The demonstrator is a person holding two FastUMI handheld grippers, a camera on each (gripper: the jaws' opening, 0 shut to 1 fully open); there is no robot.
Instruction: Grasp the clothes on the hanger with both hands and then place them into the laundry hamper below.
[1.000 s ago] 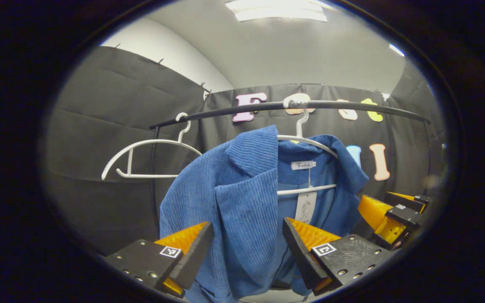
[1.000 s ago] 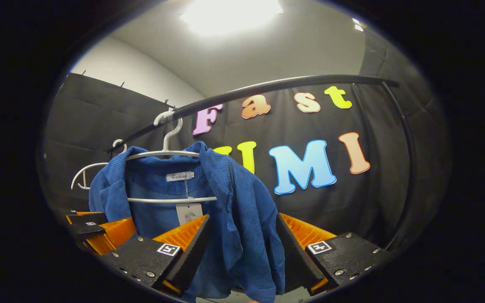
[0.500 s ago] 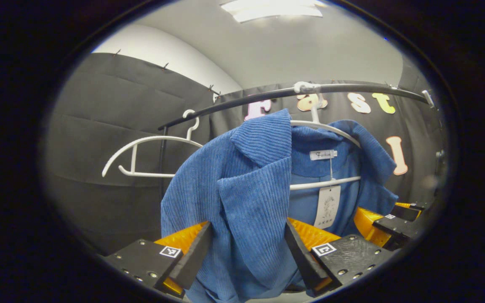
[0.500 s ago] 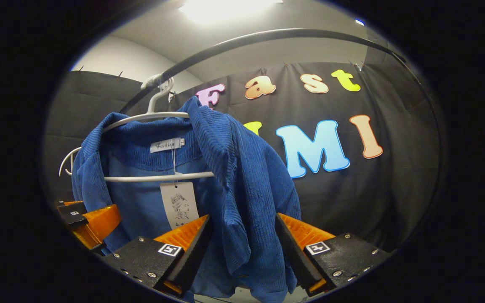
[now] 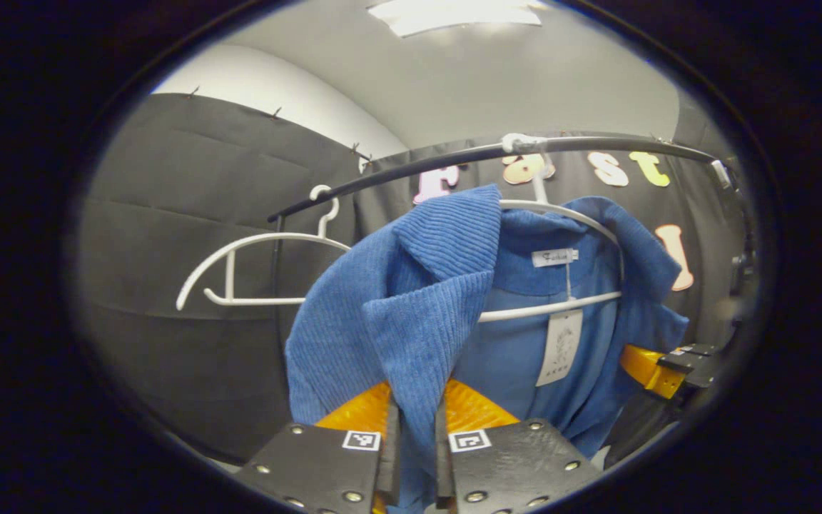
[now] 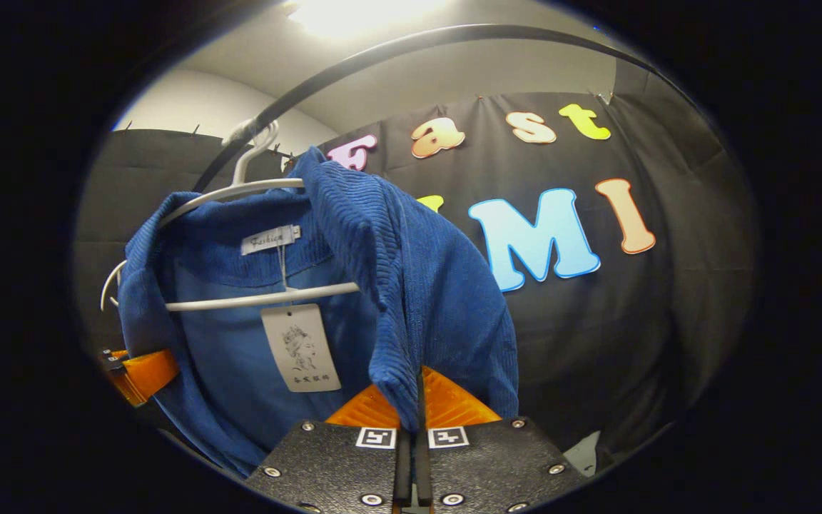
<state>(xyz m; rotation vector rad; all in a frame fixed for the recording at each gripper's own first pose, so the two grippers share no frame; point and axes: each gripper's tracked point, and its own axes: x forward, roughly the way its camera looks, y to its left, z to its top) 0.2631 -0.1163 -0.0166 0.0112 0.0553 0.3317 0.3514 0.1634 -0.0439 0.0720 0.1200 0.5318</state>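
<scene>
Presently the blue jacket [image 5: 411,314] hangs on a white hanger [image 5: 561,214] hooked over the black rail [image 5: 454,157], collar open, with a paper tag [image 5: 557,346] dangling inside below the neck label.

Left hand-held gripper [image 5: 414,457]: clenched on the jacket. Both fingers press a fold of the front panel, just below the lapel, with cloth pinched in the narrow gap between them.

Right hand-held gripper [image 6: 411,446]: likewise clenched on the jacket [image 6: 397,285]. Its fingers meet on the lower edge of the other front panel, the fabric draping down from the hanger [image 6: 240,189] into the grip. The rail [image 6: 397,57] arcs overhead.

Cross-check: in the left gripper view, the right hand-held gripper [image 5: 668,360] appears at the jacket's far edge; in the right gripper view, the left hand-held gripper [image 6: 136,371] appears at the jacket's far edge (partly covered by cloth in both cases).

A second hanger [image 5: 254,264], bare, sits on the same rail beside the jacket in the left gripper view. The tag [image 6: 300,346] hangs below the first hanger's crossbar.
</scene>
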